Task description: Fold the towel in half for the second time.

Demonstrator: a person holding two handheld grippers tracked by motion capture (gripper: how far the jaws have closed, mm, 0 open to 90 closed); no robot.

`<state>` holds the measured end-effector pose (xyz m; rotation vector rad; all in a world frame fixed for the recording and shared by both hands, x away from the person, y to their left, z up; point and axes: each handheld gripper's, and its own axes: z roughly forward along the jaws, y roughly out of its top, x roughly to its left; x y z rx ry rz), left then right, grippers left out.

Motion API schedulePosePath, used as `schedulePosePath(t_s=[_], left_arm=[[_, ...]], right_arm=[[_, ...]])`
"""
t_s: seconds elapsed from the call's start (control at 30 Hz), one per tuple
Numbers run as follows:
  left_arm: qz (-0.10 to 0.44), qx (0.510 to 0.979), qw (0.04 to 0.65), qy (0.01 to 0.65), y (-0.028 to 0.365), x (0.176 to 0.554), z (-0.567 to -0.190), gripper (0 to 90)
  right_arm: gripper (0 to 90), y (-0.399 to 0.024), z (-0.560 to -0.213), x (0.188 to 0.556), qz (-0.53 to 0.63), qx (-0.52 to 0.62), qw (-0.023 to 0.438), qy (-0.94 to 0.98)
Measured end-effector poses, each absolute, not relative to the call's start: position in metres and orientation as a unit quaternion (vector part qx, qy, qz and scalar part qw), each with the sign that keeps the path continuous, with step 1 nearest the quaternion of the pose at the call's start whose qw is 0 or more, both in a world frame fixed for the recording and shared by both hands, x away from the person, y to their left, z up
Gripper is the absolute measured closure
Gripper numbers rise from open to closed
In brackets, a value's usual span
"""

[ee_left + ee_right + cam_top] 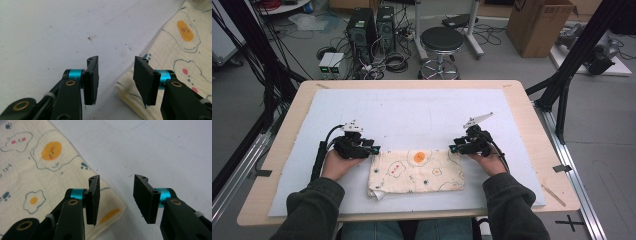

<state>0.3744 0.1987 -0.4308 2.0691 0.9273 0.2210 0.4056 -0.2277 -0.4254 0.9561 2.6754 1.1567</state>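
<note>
High view: we see the folded cloth [416, 171] lying flat near the counter's [282, 165] front edge. Our left claw [373, 149] and right claw [453, 148] sit at its far corners, jaws parted, gripping nothing, each straddling a corner.

High view looked forward and down from above person's side, whole wooden table with white foam mat [422, 107] in frame. Gripper views sat close, low over mat. All three shared folded cream cloth with fried-egg print [416, 171] [180, 50] [37, 170].
</note>
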Motion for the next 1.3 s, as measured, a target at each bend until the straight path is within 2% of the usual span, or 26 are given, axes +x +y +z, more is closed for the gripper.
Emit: schedulePosePath(t_s=[0.27, 0.43, 0.53, 0.63, 0.7, 0.8, 1.3], left_arm=[[0.071, 0.840, 0.396, 0.363, 0.194, 0.376, -0.438, 58.3], [0.074, 0.839, 0.395, 0.366, 0.193, 0.375, -0.437, 60.1], [0.083, 0.846, 0.388, 0.355, 0.189, 0.373, -0.437, 66.6], [0.085, 0.853, 0.382, 0.345, 0.186, 0.371, -0.436, 73.1], [0.079, 0.856, 0.383, 0.337, 0.185, 0.370, -0.436, 80.2], [0.087, 0.857, 0.383, 0.333, 0.183, 0.369, -0.435, 84.6], [0.118, 0.820, 0.422, 0.369, 0.201, 0.380, -0.427, 85.5]], right_arm=[[66.1, -0.232, -0.436, 0.406, 0.370, 0.318, 0.026, 0.873], [71.8, -0.229, -0.437, 0.401, 0.368, 0.300, 0.040, 0.879], [74.2, -0.231, -0.438, 0.400, 0.376, 0.302, 0.040, 0.875], [80.6, -0.230, -0.438, 0.398, 0.376, 0.295, 0.036, 0.878], [83.0, -0.229, -0.437, 0.397, 0.372, 0.288, 0.042, 0.881], [84.5, -0.229, -0.437, 0.396, 0.373, 0.287, 0.038, 0.882], [85.5, -0.222, -0.419, 0.412, 0.379, 0.295, 0.043, 0.876]])
